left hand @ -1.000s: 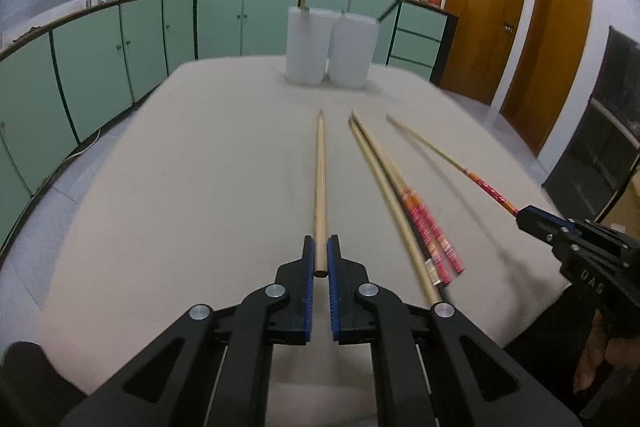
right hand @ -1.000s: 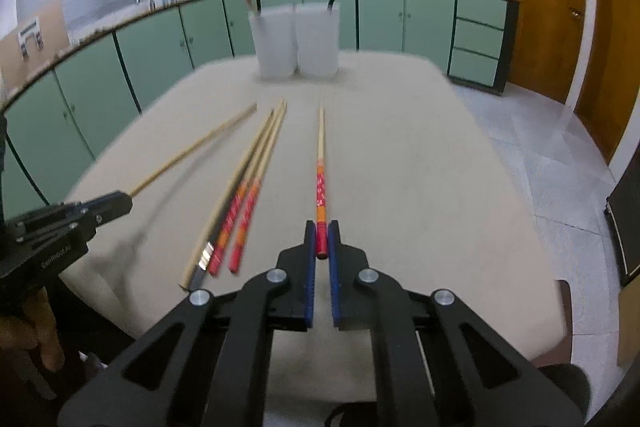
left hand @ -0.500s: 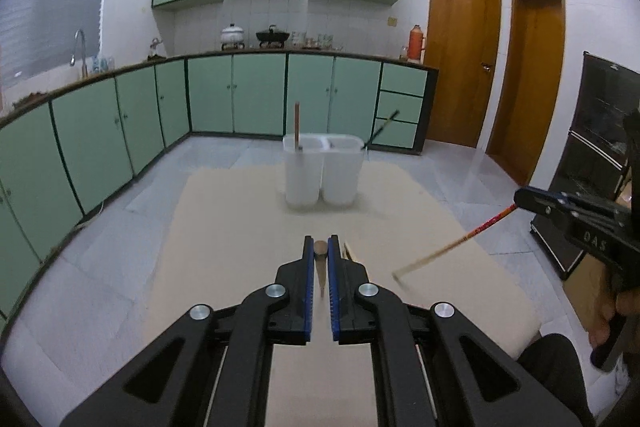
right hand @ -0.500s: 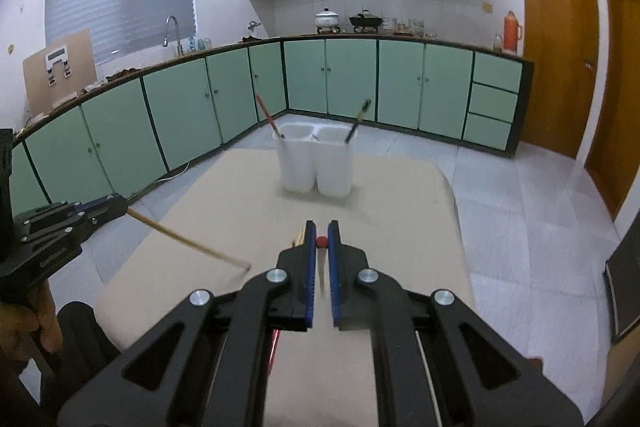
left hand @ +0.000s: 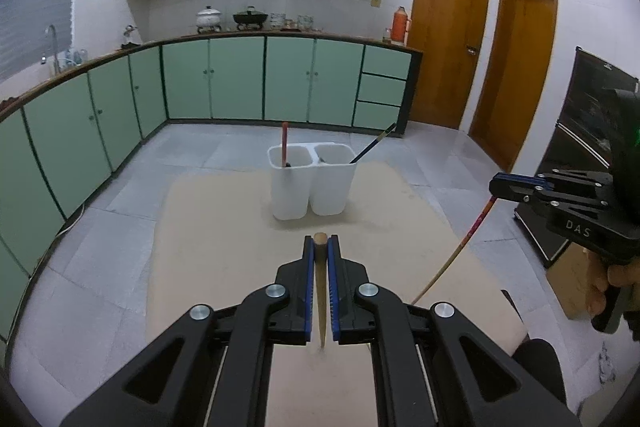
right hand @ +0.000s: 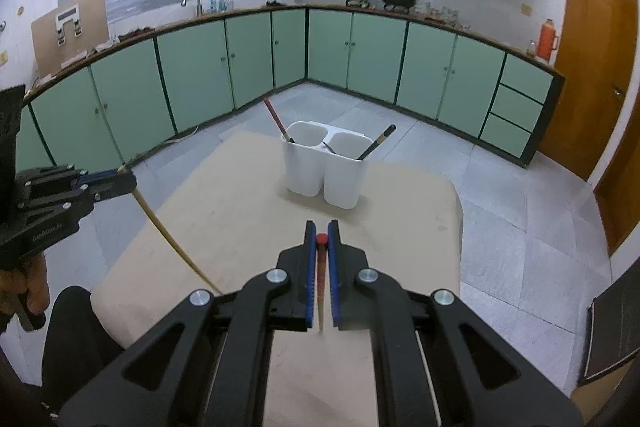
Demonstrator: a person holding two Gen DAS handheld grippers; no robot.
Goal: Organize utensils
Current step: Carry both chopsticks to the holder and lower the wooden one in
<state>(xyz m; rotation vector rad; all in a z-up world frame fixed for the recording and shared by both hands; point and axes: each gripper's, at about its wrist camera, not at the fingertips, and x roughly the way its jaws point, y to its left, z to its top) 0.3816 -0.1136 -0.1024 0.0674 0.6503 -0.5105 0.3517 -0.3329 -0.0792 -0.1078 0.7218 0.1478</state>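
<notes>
Beige table (left hand: 208, 227) bears twin white holder (left hand: 312, 183), one chopstick per cup; both claws clench chopsticks.

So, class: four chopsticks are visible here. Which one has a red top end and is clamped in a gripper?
The red-tipped chopstick in the right gripper. The left gripper holds a plain wooden chopstick; the other two stand in the white holder.

A plain wooden chopstick (left hand: 321, 291) and a red-topped one (right hand: 321, 279) hang tip-down, each clamped in jaws.
</notes>
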